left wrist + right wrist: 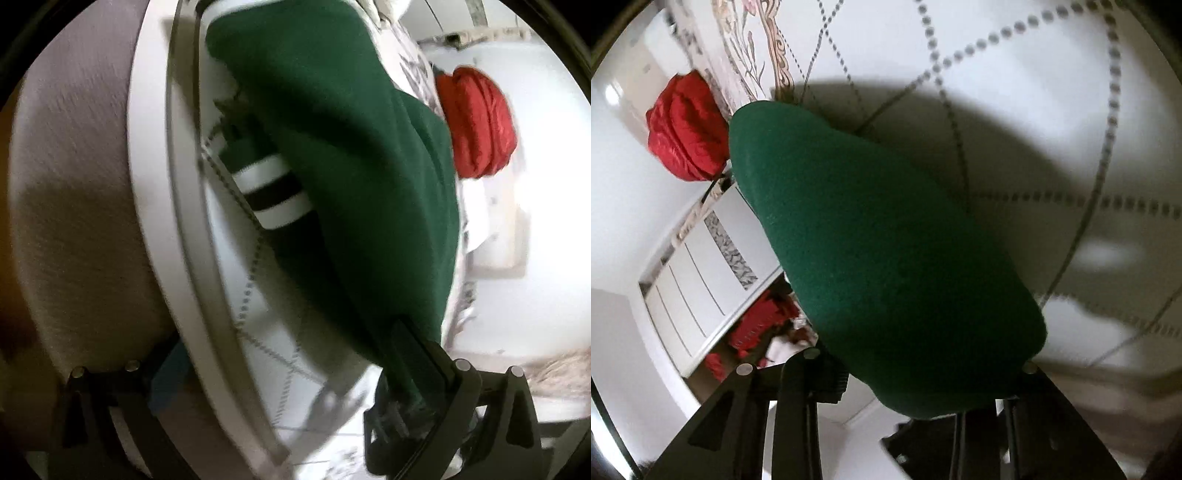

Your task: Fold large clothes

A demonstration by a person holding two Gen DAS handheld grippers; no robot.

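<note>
We hold a green sweater point(351, 155) up over the tiled floor point(1052, 66); left gripper point(413, 373) and right gripper point(923, 387) each pinch its cloth; a red bundle point(689, 129) lies beyond

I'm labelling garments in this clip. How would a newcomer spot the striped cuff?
Start from the big green garment hanging from the left gripper. Beneath its left fold, in front of the white surface with dotted lines, sits the sleeve cuff: the only part banded white, dark and white.
</note>
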